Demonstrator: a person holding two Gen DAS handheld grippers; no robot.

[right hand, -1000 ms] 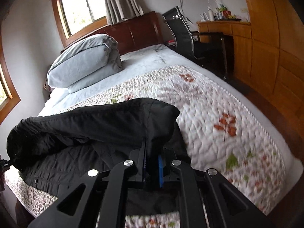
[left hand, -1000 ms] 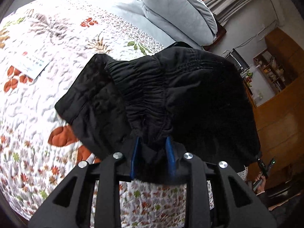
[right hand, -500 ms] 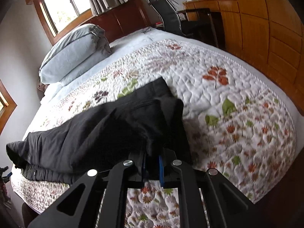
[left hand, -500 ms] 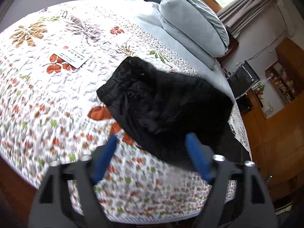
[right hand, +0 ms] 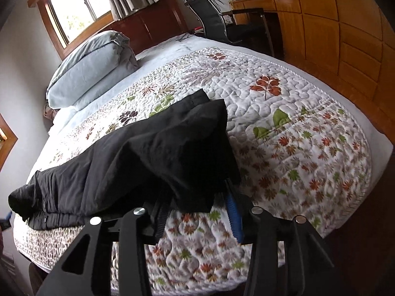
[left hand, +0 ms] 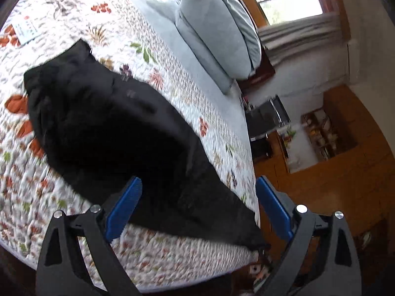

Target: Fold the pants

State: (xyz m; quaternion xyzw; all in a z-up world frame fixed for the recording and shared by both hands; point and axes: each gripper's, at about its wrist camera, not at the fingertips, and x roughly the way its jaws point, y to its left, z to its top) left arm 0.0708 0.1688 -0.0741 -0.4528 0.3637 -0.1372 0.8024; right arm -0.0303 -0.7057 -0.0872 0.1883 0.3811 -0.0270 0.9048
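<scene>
The black pants lie folded along the near edge of the floral quilt, waistband at the far left. My left gripper is open and empty, held above the near end of the pants. In the right wrist view the pants stretch from the left toward my right gripper. Its jaws stand apart, and a fold of the black cloth drapes over the fingertips, hiding the left one. The blue pad of the right finger shows.
A folded grey duvet lies at the head of the bed by the wooden headboard. A white card lies on the quilt. A black chair and wooden cabinets stand beside the bed.
My left gripper opened, let go of the pants and pulled back. My right gripper's jaws opened from their grip on the pants; the cloth now drapes loose over them.
</scene>
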